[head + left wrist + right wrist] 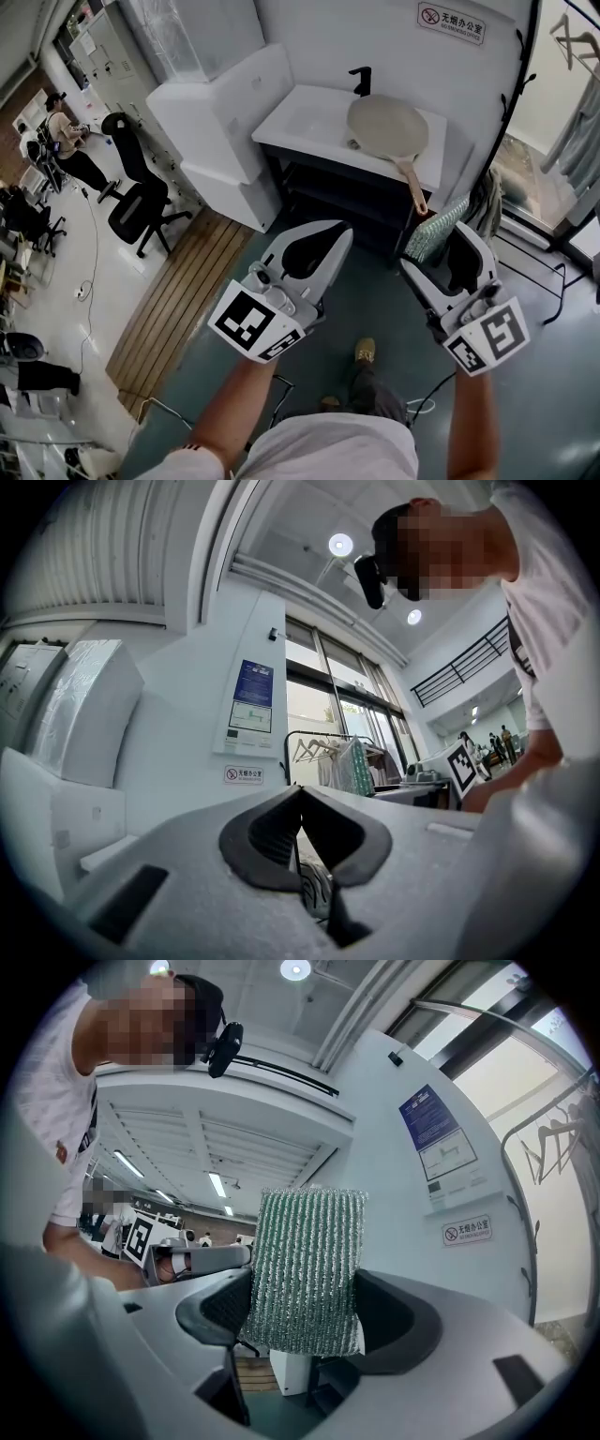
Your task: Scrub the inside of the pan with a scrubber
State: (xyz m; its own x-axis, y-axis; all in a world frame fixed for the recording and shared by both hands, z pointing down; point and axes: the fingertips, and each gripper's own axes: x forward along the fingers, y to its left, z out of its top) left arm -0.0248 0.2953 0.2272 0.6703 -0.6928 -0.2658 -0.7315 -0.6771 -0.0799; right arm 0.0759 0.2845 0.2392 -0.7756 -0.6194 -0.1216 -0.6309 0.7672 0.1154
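Right gripper (305, 1290) is clenched on the scrubber (309, 1269), a green-and-silver ribbed pad standing upright between the two jaws and rising above them. The head view shows the same scrubber (434, 232) only as a small patch at the front of the right gripper (448, 246). Its ribbed face is legible in the right gripper view alone.

Left gripper (300, 799) is clamped shut with nothing between the jaws; their dark pads meet at the tip. In the head view the left gripper (314, 246) is held level with the right one, and the two are apart.

Only the head view shows the pan (387, 127). It lies on the white washstand (300, 117), well ahead of both grippers, with its handle (412, 183) projecting over the front edge. A black faucet (361, 82) stands behind the pan.

Surroundings: a white cabinet (220, 122) adjoins the washstand on the left, and a black office chair (141, 202) stands further left. A clothes rack (323, 752) appears only in the left gripper view.
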